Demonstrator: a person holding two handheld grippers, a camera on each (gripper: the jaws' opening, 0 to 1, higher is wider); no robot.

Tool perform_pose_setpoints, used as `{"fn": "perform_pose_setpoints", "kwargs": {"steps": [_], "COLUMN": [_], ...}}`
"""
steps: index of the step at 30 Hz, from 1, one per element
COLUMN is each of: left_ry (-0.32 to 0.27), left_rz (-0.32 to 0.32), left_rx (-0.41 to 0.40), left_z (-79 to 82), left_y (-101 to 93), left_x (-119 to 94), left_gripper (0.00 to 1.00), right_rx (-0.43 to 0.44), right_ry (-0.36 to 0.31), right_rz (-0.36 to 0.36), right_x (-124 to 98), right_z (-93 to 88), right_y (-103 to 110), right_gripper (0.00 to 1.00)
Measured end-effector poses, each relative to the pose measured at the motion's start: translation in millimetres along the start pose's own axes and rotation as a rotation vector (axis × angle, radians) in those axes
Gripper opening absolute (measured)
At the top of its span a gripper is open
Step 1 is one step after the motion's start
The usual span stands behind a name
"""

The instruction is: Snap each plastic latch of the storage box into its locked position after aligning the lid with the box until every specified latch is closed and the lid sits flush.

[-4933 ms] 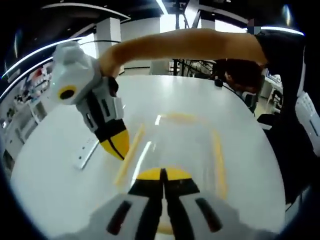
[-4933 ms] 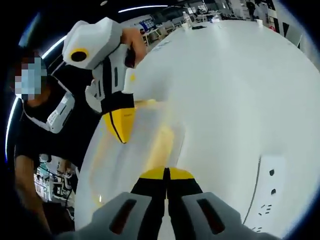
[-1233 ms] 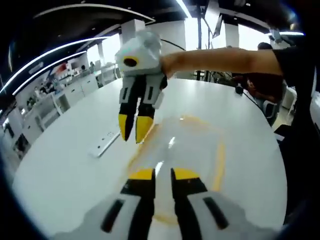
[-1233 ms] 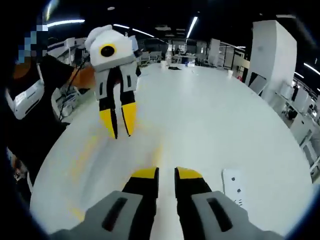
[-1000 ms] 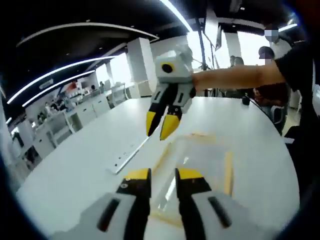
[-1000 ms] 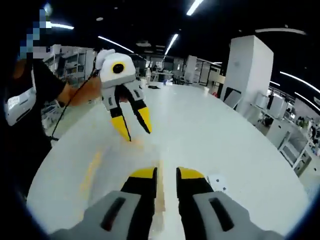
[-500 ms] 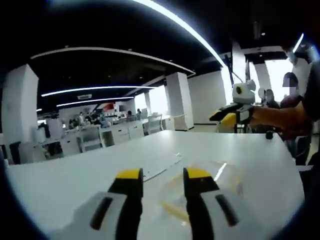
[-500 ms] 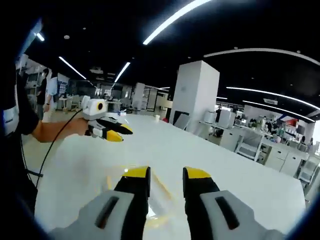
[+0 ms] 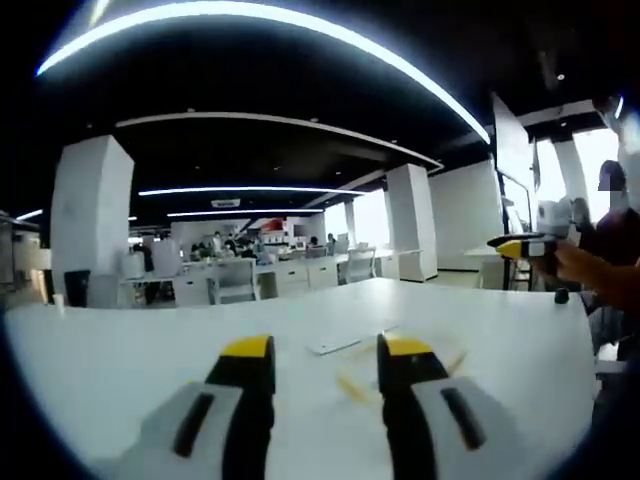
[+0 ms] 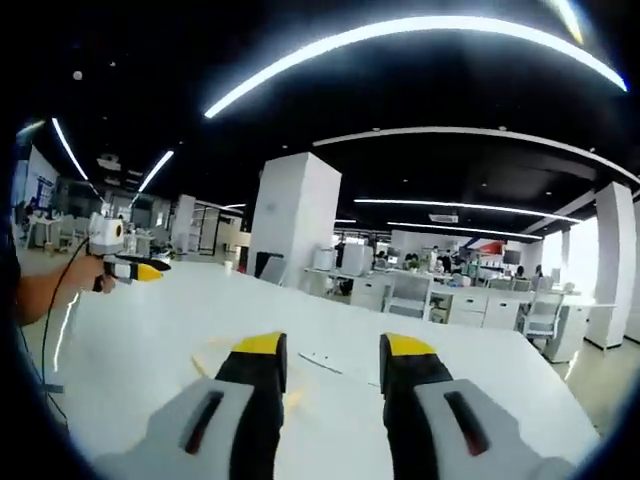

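Note:
The clear storage box with yellow latches [image 9: 352,386] lies low on the white table [image 9: 120,350], partly hidden behind my left gripper [image 9: 328,350], whose jaws stand open and apart from it. In the right gripper view the box edge [image 10: 208,358] peeks out beside my right gripper [image 10: 334,348], also open and holding nothing. Each gripper is held level above the table. The right gripper [image 9: 522,245] appears far off at the right of the left gripper view in a hand. At the far left of the right gripper view the left gripper [image 10: 125,268] is small.
A white power strip [image 9: 335,345] lies flat on the table beyond the box, also seen as the power strip [image 10: 325,362]. White pillars [image 10: 290,225], desks and chairs [image 9: 235,280] stand behind the table. A person's hand [image 9: 580,265] is at the right.
Both grippers have drawn back from the box, spread far apart and tilted level. Their jaws went from shut to wide open. The views now look across the table.

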State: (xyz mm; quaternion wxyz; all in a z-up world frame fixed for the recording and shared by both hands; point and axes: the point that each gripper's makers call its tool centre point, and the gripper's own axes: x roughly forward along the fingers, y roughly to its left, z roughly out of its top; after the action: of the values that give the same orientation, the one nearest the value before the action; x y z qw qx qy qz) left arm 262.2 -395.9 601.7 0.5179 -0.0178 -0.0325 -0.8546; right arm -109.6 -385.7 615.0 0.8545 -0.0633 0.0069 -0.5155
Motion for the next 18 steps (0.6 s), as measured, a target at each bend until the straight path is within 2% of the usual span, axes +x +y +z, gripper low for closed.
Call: {"fn": "perform_pose_setpoints", "kwargs": {"steps": [3,7,8,13,18], "left_ry": [-0.006,-0.005,0.001,0.009,0.064], "left_rz": [0.024,0.053,0.060,0.103,0.119], "left_rx": [0.003,-0.029,-0.033,-0.049,-0.050], "left_z": [3.0,3.3,1.4,-5.8,-14.4], "left_y": [-1.0,-4.6,-5.4,-9.9,-19.1], "left_x": [-9.5,-24.8,-28.6,-49.6,-67.6], "left_gripper": [0.44,0.45,0.47,0.50,0.60], "right_rx": [0.031,0.007,0.004,0.013,0.053], "right_ry": [-0.013,-0.013,-0.014,-0.003,0.035], "right_rz": [-0.048,-0.130,-0.139,-0.150,-0.148], "right_x": [-15.9,-36.3,-40.8,-59.8,-73.9], "right_z": [-1.1,-0.2,0.1,-3.7,-13.0], "right_y": [-2.9,-3.2,-1.0,15.3,27.2], "right_gripper": [0.40,0.53,0.53,0.53,0.69]}}
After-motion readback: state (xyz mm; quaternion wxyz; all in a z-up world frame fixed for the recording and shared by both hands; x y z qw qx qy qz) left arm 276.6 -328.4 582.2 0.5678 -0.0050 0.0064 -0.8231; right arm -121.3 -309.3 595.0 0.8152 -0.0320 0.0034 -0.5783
